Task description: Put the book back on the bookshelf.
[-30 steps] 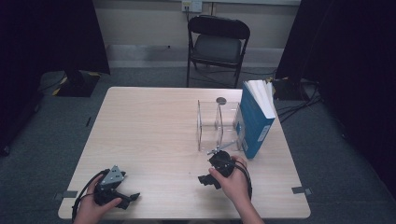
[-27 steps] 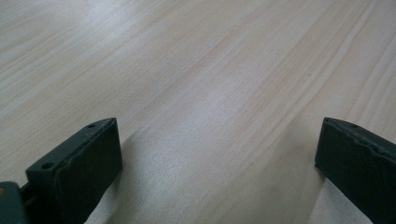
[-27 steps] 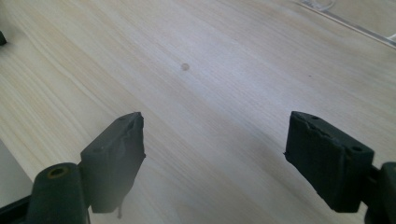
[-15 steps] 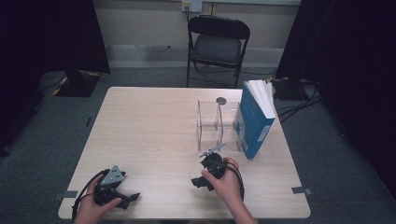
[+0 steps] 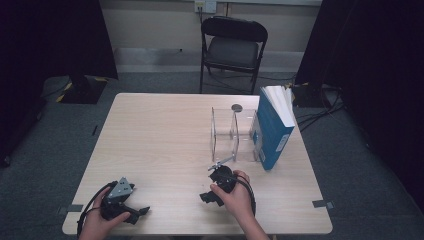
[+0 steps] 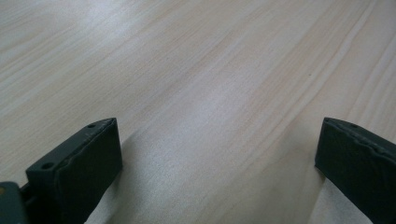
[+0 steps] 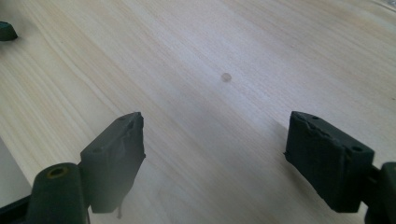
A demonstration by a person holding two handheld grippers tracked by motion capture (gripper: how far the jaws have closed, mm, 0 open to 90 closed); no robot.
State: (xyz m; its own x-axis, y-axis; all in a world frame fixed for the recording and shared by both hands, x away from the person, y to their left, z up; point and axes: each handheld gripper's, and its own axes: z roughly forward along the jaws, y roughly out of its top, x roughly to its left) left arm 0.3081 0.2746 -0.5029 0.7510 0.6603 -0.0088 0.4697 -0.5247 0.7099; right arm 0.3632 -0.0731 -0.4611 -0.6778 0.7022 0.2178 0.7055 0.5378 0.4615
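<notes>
Both grippers rest low over the pale wooden table, near its front edge. A hand at the front left holds my left gripper, grey plate on top, jaws wide apart. In the left gripper view the left gripper has only bare wood between its pads. My right gripper is held at the front middle, pointing left and toward the front edge. Seen in its own view, the right gripper stands open over bare wood.
A clear plastic rack stands right of centre, with a small dark disc behind it. A thick blue book stands upright against its right side. A folding chair is beyond the table. A faint round mark dots the wood.
My right gripper has drifted left and toward the front edge, away from the rack and book, sinking slightly. The left gripper has stayed put.
</notes>
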